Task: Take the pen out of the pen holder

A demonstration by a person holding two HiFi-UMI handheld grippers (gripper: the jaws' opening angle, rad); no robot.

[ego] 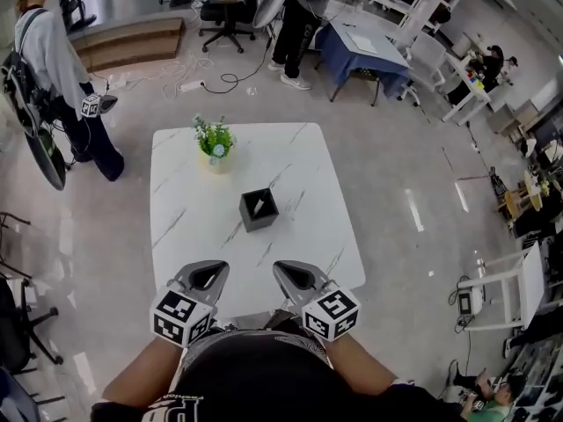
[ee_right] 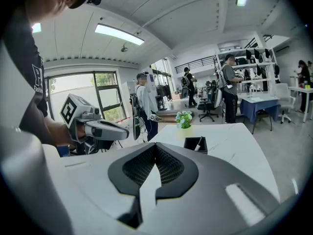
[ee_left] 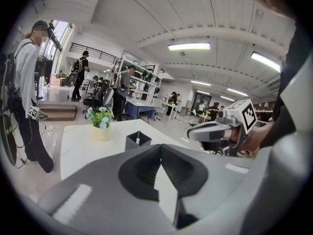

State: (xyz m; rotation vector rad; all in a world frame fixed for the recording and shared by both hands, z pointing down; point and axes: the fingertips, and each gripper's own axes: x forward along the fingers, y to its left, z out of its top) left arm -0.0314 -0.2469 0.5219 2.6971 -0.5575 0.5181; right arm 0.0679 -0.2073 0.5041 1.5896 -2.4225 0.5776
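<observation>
We hold left gripper (ego: 211, 272) and right gripper (ego: 294, 275), jaws together, empty; pen (ego: 260, 203) leans in black pen holder (ego: 256, 223), lower part hidden.

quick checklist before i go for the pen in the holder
1. Pen present: ok. A slim, partly white pen leans inside the black square pen holder.
2. Holder upright on the white marble-look table: ok.
3. Path clear: ok. Nothing lies between the grippers and the holder; the small green plant in a cream pot stands beyond it, to the left.
4. Jaws open for a grasp: not ok. The left hand-held gripper and the right hand-held gripper are both shut and empty.
5. Gripper at the pen: not ok. Both sit at the table's near edge, short of the holder.
6. How far the pen sticks out: cannot tell, too small.
</observation>
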